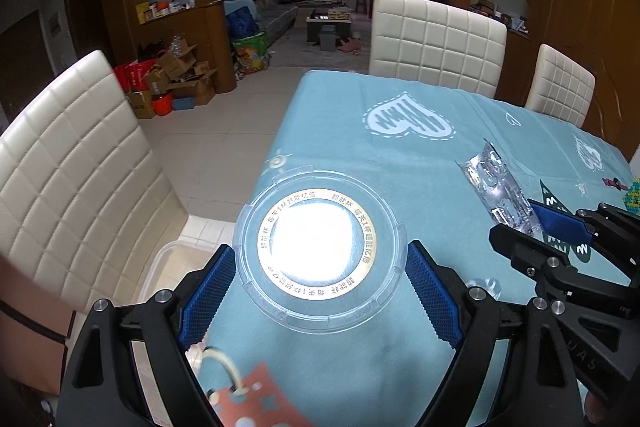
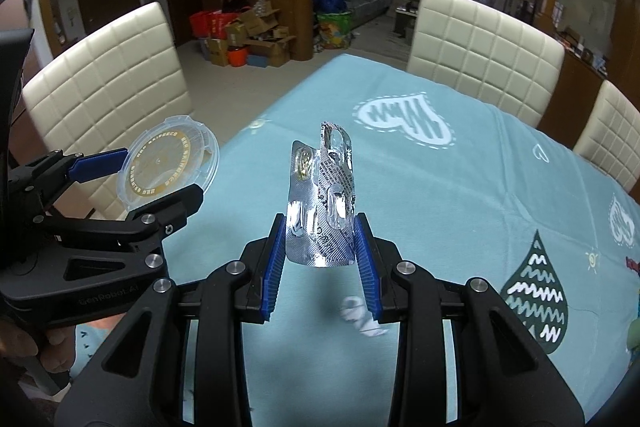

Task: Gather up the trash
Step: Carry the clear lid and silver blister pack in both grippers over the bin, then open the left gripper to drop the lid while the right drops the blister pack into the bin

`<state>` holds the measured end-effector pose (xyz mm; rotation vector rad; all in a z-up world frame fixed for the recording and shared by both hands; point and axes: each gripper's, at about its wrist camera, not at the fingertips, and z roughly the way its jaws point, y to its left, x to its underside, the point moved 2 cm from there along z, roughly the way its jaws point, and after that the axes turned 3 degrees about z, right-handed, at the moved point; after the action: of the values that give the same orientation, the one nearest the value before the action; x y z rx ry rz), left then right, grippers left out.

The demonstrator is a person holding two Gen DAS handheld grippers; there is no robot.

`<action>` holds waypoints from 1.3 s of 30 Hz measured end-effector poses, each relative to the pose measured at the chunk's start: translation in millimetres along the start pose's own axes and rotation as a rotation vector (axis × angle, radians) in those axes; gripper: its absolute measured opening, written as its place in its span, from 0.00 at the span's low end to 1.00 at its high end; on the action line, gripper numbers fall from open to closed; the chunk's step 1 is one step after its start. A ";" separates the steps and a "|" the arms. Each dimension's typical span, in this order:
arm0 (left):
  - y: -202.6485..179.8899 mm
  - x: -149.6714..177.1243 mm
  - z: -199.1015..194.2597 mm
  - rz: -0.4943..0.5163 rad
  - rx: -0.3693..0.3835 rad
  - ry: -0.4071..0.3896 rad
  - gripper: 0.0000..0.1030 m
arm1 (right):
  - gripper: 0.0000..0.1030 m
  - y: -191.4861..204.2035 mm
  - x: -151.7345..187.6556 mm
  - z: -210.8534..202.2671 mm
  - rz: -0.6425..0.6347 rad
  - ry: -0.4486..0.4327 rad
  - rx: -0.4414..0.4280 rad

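While my left gripper (image 1: 320,291) clamps the clear plastic cup lid (image 1: 320,247) by its rim and my right gripper (image 2: 320,247) pinches the empty pill blister pack (image 2: 322,195), both pieces of trash hang above the blue tablecloth (image 2: 460,187) with nothing under them to catch a slip. I judge the lid the weaker hold: it is thin, slick and round, gripped only at two opposite edge points, so a squeeze could bow it and pop it out, and easing off could let it slide toward the near left edge of the table and the white chair (image 1: 80,167) beyond. The blister pack is folded and crinkly, standing tall from my pads, so a quick swing could twist it loose. A clear bin (image 1: 168,259) shows low on the near left; misjudging it would scatter both. White scraps (image 2: 360,319) lie near me on the cloth, not yet collected.
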<state>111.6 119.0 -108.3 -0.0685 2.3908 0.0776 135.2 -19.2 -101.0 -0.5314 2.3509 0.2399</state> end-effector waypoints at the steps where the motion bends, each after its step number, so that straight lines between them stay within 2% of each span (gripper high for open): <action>1: 2.9 2.1 -1.1 -0.006 -0.006 0.001 0.81 | 0.35 5.6 0.6 -0.6 -0.006 -0.001 -0.005; 13: 73.7 30.9 -20.1 -0.108 -0.097 0.011 0.81 | 0.35 82.5 -6.7 9.7 -0.105 0.007 -0.099; 22: 128.4 34.7 -20.1 -0.177 -0.187 0.016 0.81 | 0.36 129.6 -24.7 32.4 -0.163 0.025 -0.159; 28: 160.0 31.5 -19.1 -0.202 -0.240 -0.009 0.81 | 0.36 154.1 -42.7 46.2 -0.207 0.019 -0.179; 33: 179.0 29.8 -4.5 -0.238 -0.189 0.018 0.82 | 0.36 162.5 -54.1 63.1 -0.212 0.033 -0.192; 39: 193.7 33.2 8.9 -0.291 -0.174 0.040 0.88 | 0.37 171.5 -57.6 83.0 -0.223 0.067 -0.211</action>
<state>79.5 311.8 -130.4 -0.5018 2.3829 0.1470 148.4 178.7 -118.9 -0.9099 2.3196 0.3732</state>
